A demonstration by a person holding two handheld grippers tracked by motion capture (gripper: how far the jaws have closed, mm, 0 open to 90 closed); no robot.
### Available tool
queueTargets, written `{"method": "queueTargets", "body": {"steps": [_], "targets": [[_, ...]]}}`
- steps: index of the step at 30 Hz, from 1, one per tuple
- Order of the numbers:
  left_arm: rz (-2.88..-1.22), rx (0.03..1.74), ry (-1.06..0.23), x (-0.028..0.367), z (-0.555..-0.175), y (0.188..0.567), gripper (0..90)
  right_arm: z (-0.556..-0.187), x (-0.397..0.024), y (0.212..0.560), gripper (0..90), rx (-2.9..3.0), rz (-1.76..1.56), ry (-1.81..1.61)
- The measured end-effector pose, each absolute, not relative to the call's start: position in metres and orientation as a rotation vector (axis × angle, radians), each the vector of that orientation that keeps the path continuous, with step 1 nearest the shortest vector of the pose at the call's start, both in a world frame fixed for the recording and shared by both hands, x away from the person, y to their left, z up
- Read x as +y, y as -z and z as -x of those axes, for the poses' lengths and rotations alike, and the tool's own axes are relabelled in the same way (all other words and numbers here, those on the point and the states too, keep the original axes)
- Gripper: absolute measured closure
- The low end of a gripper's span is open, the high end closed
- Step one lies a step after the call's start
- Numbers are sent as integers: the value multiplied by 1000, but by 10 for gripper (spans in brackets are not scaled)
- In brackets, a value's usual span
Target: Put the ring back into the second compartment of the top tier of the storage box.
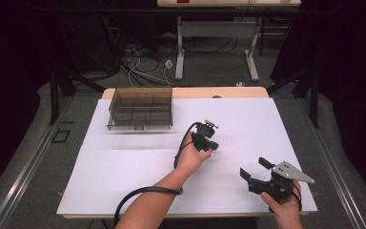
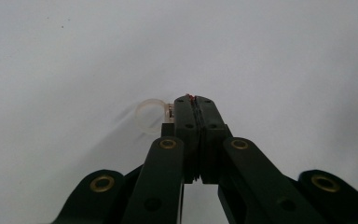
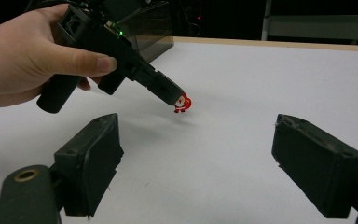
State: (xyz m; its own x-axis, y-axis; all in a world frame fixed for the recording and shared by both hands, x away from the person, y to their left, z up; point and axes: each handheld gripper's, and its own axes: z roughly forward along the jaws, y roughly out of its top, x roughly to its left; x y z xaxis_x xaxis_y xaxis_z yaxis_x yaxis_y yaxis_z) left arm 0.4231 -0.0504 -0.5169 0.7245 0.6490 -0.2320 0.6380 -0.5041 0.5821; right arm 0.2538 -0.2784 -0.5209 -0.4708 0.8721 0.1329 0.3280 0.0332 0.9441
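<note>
A tiny red and white Santa charm (image 3: 183,103) is pinched at the tips of my left gripper (image 3: 176,96), which a hand tilts down toward the white sheet. In the left gripper view the jaws are pressed together (image 2: 195,100), with a speck of red at their tips and the charm's clear ring (image 2: 150,115) sticking out on the left. From above, the left gripper (image 1: 213,145) is near the table's middle. My right gripper (image 1: 253,168) rests at the front right, open and holding nothing, and its own jaws (image 3: 205,163) frame the charm from a distance.
A smoky transparent organizer box (image 1: 140,107) with several compartments stands at the back left of the white sheet (image 1: 124,171); its corner (image 3: 156,28) is behind the left hand. A black cable (image 1: 138,193) trails off the front edge. Table legs and cables lie beyond the table.
</note>
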Motion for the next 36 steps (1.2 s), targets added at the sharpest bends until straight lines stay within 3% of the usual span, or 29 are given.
{"method": "queueTargets", "body": {"steps": [36], "targets": [[-2207, 969, -125, -21, -427, 468, 894, -254, -278, 522, 149, 1829, -1228, -1445]]}}
